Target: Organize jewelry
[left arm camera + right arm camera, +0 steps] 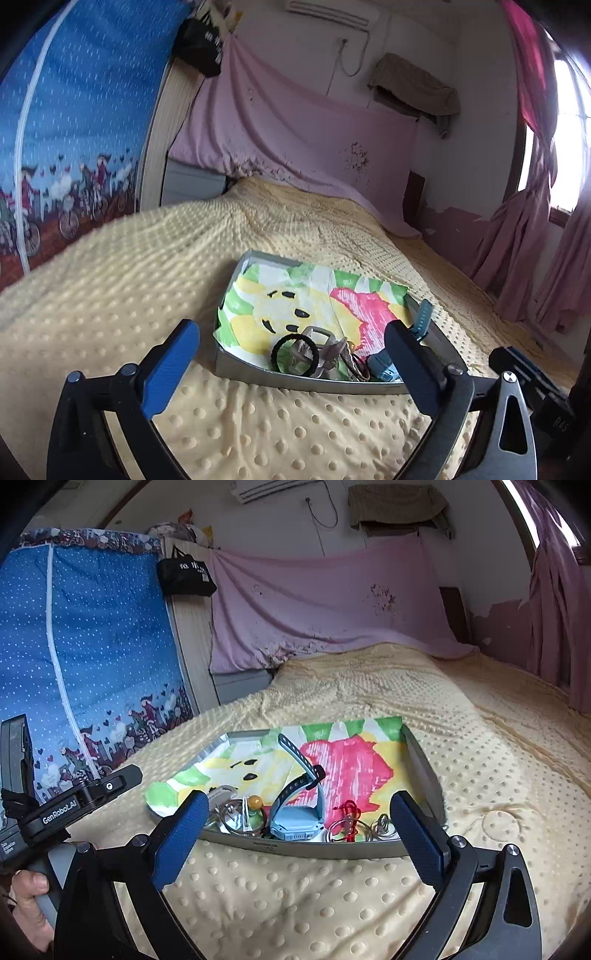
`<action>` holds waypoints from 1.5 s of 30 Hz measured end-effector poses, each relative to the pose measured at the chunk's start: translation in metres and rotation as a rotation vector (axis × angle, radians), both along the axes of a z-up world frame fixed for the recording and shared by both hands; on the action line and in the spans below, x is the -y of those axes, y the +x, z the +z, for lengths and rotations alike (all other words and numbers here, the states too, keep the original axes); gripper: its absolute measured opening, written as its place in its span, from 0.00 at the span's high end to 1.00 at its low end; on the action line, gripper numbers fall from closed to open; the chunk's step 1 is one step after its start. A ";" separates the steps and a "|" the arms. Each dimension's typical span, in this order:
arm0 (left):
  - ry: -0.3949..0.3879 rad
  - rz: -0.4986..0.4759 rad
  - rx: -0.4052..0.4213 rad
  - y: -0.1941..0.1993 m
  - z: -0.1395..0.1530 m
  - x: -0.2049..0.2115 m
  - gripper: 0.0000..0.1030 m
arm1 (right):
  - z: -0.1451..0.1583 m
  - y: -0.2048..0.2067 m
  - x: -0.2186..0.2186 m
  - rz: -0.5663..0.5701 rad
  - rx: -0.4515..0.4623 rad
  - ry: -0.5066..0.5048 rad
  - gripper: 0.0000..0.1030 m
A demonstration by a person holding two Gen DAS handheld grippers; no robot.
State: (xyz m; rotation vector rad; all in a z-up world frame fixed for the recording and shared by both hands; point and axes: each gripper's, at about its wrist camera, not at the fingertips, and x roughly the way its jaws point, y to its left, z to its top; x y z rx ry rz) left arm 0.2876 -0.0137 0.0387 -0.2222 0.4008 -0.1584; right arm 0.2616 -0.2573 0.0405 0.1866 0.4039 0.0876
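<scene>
A grey tray (236, 369) (424, 771) lined with a bright painted sheet lies on the yellow dotted bedspread. Along its near edge lie a black hair tie (294, 355), a blue watch (297, 825) (382, 365) with its strap arched up, silver rings (240, 821), a bead (255, 802) and a red cord on rings (349, 818). My left gripper (293, 360) is open and empty, just short of the tray's near left end. My right gripper (301, 829) is open and empty, in front of the tray's near edge.
The bed (480, 738) stretches back to a pink sheet on the wall (314, 602). A blue fabric wardrobe (81, 646) stands at the left. Pink curtains (535, 240) hang at the right. The left gripper's body (74, 805) shows at the left of the right wrist view.
</scene>
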 end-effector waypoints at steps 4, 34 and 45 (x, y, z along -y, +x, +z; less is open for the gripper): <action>0.098 0.002 0.058 -0.024 0.017 0.007 0.00 | 0.013 -0.020 0.004 -0.010 0.042 0.019 0.01; 0.089 0.057 0.187 -0.219 0.038 -0.005 0.00 | 0.076 -0.240 0.005 -0.007 0.224 -0.050 0.01; 0.139 0.056 0.181 -0.261 0.021 0.001 0.00 | 0.064 -0.290 0.001 -0.026 0.223 -0.078 0.01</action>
